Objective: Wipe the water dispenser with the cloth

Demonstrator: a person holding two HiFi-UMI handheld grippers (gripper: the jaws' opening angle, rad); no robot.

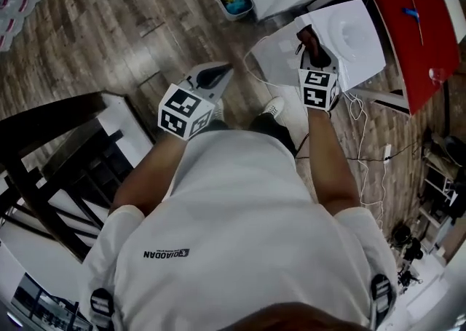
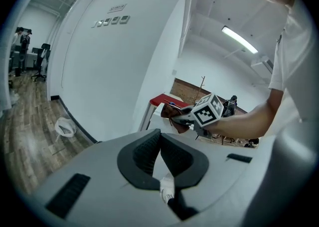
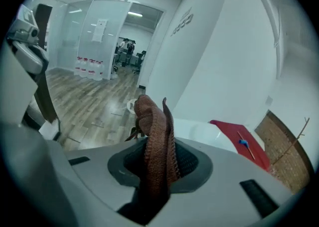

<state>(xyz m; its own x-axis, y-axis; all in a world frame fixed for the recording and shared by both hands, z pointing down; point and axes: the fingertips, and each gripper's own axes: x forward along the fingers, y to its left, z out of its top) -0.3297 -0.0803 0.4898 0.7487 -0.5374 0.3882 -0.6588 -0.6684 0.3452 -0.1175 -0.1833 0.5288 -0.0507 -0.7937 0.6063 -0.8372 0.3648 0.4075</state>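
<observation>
The right gripper [image 1: 313,52] is clamped on the one brown cloth [image 3: 157,136], which sticks up past its jaws in a bunched strip. In the head view that's upper right, over the left edge of the single white water dispenser [image 1: 358,35]. Can't tell if the cloth touches it. A red tabletop [image 1: 408,17] crowds the dispenser's right side. The left gripper [image 2: 159,132], jaws pressed together on nothing, hangs centre-left over open wood floor [image 1: 109,31].

Bright, even indoor light; fisheye views with dark round edges.
A ceiling strip light [image 2: 239,39] glows above and beyond the left hand-held gripper [image 2: 160,135]; the floor [image 3: 94,101] beyond the right hand-held gripper [image 3: 159,148] shows pale glare; shadows are soft.
</observation>
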